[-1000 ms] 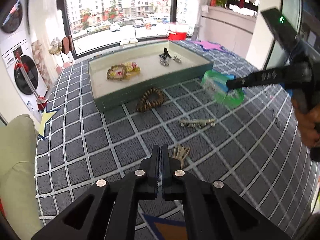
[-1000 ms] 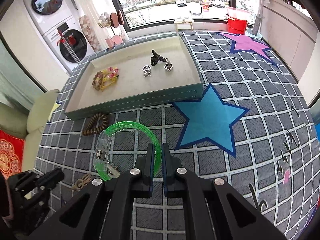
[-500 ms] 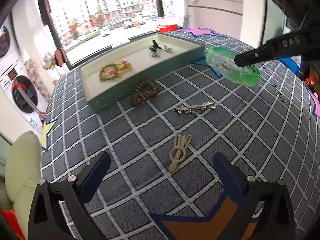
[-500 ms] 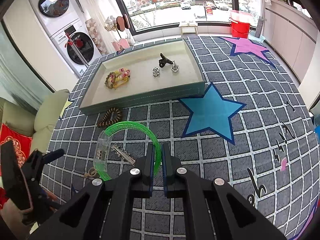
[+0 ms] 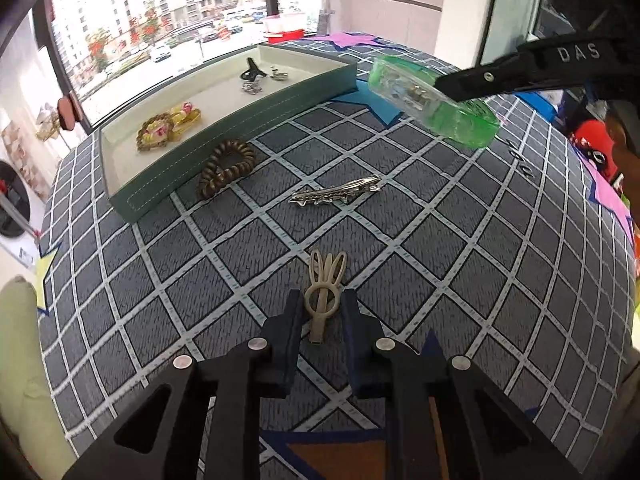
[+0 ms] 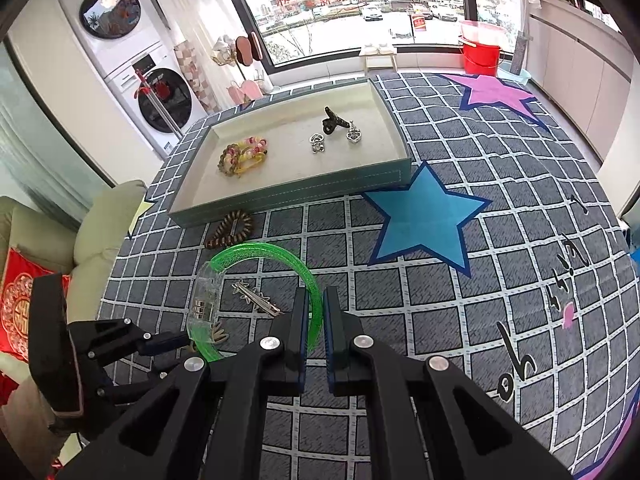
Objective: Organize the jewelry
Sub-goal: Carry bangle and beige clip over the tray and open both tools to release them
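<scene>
My right gripper [image 6: 316, 308] is shut on a green translucent bangle [image 6: 256, 252] and holds it above the rug; the bangle also shows in the left wrist view [image 5: 436, 104]. My left gripper [image 5: 320, 308] is open, its fingers on either side of a beige hair clip [image 5: 325, 292] on the rug. A silver hair clip [image 5: 336, 194] and a brown beaded bracelet [image 5: 224, 166] lie farther out. The teal jewelry tray [image 6: 288, 196] holds a beaded bracelet [image 6: 242, 156], a black clip [image 6: 332, 122] and two silver charms [image 6: 317, 143].
A grey grid rug with a blue star [image 6: 424, 216] and a pink star [image 6: 496, 92] covers the surface. A cream cushion [image 6: 104, 216] sits at the left. Washing machines [image 6: 160, 100] and a red bucket [image 6: 480, 52] stand behind, by the window.
My left gripper opened wide, then came down with its fingers around the beige hair clip. My right gripper has lifted the green bangle higher above the rug.
</scene>
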### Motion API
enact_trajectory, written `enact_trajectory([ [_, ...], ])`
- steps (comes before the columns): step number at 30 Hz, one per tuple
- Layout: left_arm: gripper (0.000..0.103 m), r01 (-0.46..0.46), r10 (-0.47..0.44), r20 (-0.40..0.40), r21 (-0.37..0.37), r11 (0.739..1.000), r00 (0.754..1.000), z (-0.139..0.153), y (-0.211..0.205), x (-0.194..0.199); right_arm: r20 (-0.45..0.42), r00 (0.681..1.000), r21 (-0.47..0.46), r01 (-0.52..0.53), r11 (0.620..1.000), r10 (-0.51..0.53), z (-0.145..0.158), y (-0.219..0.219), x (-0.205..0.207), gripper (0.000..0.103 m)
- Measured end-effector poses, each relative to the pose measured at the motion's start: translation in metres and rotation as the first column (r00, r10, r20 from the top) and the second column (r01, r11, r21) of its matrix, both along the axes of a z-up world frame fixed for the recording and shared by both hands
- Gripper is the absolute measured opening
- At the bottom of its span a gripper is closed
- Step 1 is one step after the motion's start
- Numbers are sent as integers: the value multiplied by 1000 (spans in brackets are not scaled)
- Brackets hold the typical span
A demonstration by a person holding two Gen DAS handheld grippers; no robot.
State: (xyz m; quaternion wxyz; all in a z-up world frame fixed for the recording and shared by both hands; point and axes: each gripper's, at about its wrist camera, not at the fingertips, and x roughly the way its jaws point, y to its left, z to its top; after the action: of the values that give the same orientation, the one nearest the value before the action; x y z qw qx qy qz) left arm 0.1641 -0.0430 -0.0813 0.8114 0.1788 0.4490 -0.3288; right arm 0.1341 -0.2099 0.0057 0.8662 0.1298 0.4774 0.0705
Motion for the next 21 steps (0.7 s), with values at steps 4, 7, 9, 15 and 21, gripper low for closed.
enact_trajectory([
  [4, 33, -79, 79, 2, -37, 996, 997, 10, 12, -6, 4, 1000, 1, -1, 1000, 1, 2, 0, -1, 8],
  [7, 33, -134, 135, 13, -66, 989, 991, 25, 23, -16, 7, 1000, 3, -3, 1000, 3, 3, 0, -1, 8],
  [9, 33, -161, 163, 28, -81, 984, 986, 35, 29, -22, 10, 1000, 3, -4, 1000, 4, 4, 0, 0, 8],
  [15, 33, -259, 269, 69, -127, 957, 961, 61, 38, -25, 19, 1000, 9, -11, 1000, 11, 8, 2, 6, 8],
  [21, 33, -341, 360, 90, -176, 923, 928, 87, 49, -18, 34, 999, 10, -14, 1000, 14, 17, 1, 20, 8],
])
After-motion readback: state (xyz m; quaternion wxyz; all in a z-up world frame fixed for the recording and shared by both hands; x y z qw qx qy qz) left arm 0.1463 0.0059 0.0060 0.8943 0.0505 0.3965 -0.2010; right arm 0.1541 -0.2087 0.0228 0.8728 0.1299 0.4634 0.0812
